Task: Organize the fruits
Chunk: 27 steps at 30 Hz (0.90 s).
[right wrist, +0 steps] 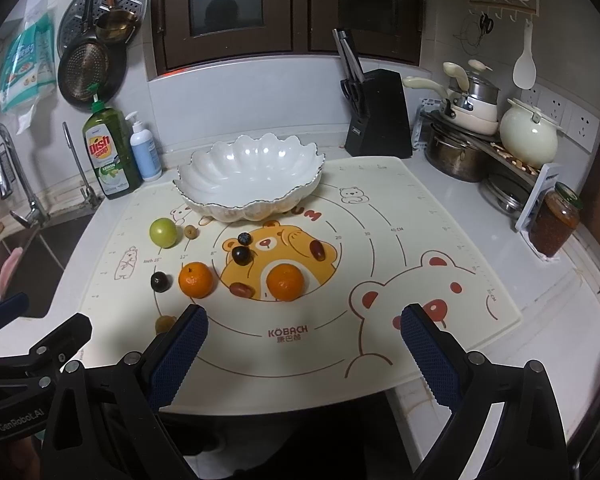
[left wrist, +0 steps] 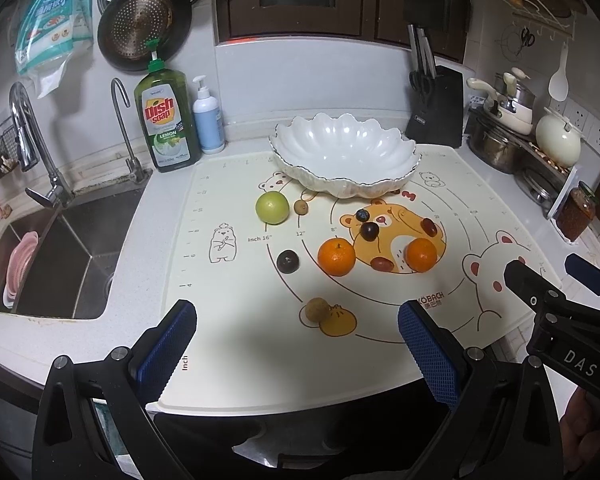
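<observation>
Both sets of jaws stand wide apart and grasp nothing: the left gripper [left wrist: 296,344] and the right gripper [right wrist: 304,344] hang over the near edge of the baking mat [left wrist: 236,312] on the white bench [right wrist: 548,344], side by side, each showing at the edge of the other's view. Just ahead of the left jaws, between their tips, lies a small brown longan [left wrist: 315,309]. Farther ahead sit a dark plum [left wrist: 287,261], an orange [left wrist: 336,256] and a second orange [left wrist: 421,255], with a red date [left wrist: 382,264] between the two oranges. Beyond them lie a dark grape [left wrist: 369,231], a blueberry [left wrist: 363,215] and another red date [left wrist: 429,227]. Ahead and to the left of the left jaws rest a green fruit [left wrist: 272,207] and a second small longan [left wrist: 301,206]. Farthest from both jaws, at the back of the mat, stands the white scalloped bowl [right wrist: 256,196], with nothing in it.
</observation>
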### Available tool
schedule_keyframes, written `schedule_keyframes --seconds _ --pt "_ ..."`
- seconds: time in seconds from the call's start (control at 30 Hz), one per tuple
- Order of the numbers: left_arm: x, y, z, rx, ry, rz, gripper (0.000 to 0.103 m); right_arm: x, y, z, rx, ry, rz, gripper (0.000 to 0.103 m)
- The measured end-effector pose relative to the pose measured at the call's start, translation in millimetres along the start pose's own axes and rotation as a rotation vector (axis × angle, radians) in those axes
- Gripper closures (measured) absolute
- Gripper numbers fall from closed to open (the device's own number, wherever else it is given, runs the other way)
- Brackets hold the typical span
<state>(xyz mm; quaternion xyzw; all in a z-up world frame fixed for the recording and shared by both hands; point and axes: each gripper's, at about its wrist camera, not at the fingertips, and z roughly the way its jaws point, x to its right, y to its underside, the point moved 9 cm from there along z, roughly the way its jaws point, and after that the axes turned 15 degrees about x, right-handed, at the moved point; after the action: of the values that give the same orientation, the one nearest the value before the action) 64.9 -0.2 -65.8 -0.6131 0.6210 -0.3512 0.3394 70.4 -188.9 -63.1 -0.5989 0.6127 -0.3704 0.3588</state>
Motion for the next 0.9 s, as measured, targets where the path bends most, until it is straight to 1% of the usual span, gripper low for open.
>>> schedule_keyframes --seconds 0.9 --pt "3.6 0.1 3.7 -0.004 0.008 0.013 0.000 5.4 -0.7 1.3 -0.001 0.009 0.005 0.005"
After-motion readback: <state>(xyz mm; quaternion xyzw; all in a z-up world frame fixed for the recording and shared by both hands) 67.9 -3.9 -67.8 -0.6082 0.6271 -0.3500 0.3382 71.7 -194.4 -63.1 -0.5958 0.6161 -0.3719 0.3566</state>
